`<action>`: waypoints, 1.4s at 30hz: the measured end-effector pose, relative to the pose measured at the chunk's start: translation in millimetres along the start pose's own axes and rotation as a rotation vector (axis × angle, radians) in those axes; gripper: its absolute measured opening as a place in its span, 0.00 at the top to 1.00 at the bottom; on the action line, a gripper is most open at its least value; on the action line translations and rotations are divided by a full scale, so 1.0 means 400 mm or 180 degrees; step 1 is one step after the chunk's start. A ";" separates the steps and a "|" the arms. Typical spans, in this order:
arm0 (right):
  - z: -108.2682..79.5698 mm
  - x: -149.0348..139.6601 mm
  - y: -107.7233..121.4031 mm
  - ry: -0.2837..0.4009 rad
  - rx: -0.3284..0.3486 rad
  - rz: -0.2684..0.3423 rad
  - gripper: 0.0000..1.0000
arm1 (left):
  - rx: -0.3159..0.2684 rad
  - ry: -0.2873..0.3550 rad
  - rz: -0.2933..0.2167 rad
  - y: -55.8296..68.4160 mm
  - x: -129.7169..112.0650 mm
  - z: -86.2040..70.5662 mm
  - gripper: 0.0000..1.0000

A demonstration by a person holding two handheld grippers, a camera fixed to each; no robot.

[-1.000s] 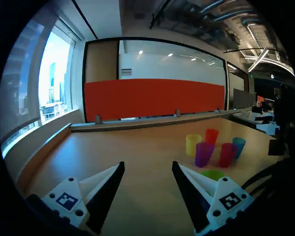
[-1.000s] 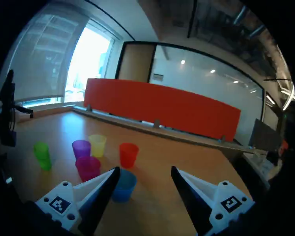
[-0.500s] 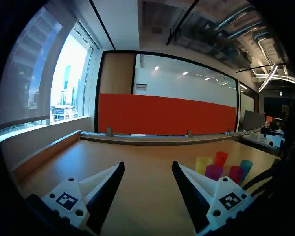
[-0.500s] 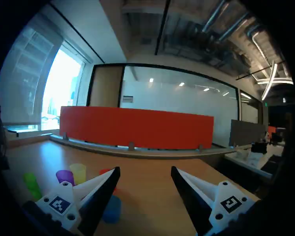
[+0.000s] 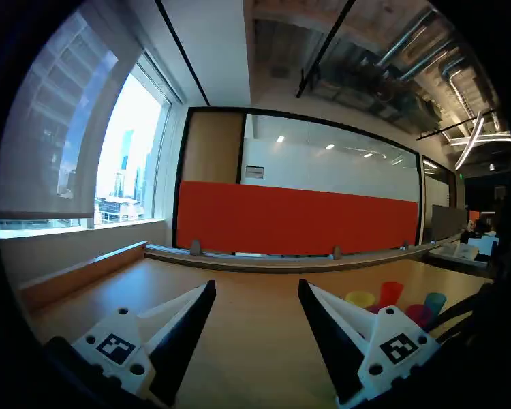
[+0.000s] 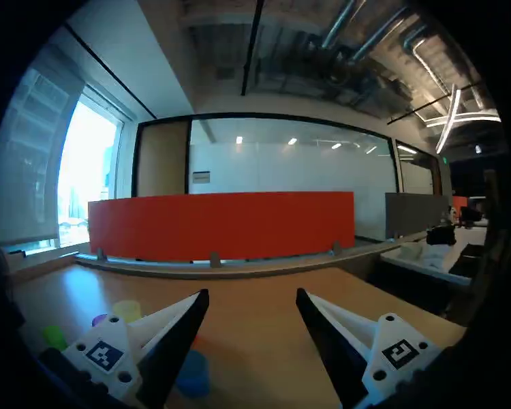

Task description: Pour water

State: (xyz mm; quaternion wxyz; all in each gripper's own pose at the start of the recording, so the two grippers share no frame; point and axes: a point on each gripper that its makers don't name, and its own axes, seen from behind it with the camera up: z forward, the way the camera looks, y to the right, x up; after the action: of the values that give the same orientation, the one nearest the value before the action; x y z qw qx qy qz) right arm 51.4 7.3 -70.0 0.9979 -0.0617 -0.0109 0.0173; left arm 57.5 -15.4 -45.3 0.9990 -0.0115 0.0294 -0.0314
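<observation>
Several coloured plastic cups stand in a cluster on the wooden table (image 5: 255,327). In the left gripper view a yellow cup (image 5: 360,298), an orange-red cup (image 5: 391,293), a pink cup (image 5: 419,314) and a teal cup (image 5: 435,303) peek out behind the right finger. My left gripper (image 5: 253,293) is open and holds nothing. In the right gripper view a yellow cup (image 6: 127,311), a green cup (image 6: 54,336) and a blue cup (image 6: 191,373) sit low at the left, partly hidden by the left finger. My right gripper (image 6: 250,300) is open and empty.
A long orange-red divider panel (image 5: 296,219) runs along the table's far edge, with a glass wall behind it. Bright windows (image 5: 129,174) line the left side. Other desks with items (image 6: 436,245) stand at the right.
Both views have tilted upward: the cups slid down toward the bottom edge and more ceiling shows. Both grippers stayed open.
</observation>
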 end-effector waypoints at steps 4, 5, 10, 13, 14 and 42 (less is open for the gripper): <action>0.004 0.013 -0.013 0.0005 -0.0015 -0.0056 0.01 | 0.0082 0.0015 0.0061 0.003 -0.018 0.011 0.11; 0.005 0.014 -0.015 0.0001 -0.0016 -0.0062 0.01 | 0.0099 0.0018 0.0079 0.004 -0.021 0.013 0.11; 0.009 0.018 -0.025 -0.0034 -0.0030 -0.0107 0.01 | 0.0190 0.0041 0.0166 0.002 -0.045 0.021 0.11; 0.011 0.019 -0.026 -0.0052 -0.0055 -0.0145 0.01 | 0.0235 0.0033 0.0199 0.002 -0.063 0.025 0.11; 0.011 0.019 -0.025 -0.0058 -0.0062 -0.0159 0.01 | 0.0247 0.0033 0.0210 0.002 -0.069 0.026 0.11; 0.036 0.004 -0.054 -0.0176 -0.0061 -0.0346 0.00 | 0.0261 -0.0017 0.0321 0.011 -0.159 0.084 0.11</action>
State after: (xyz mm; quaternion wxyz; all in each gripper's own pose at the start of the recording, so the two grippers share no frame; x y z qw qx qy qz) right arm 53.5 -12.2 -52.9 0.9960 -0.0701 -0.0420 -0.0352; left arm -3.7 -6.1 -8.1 0.9990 0.0309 0.0260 0.0179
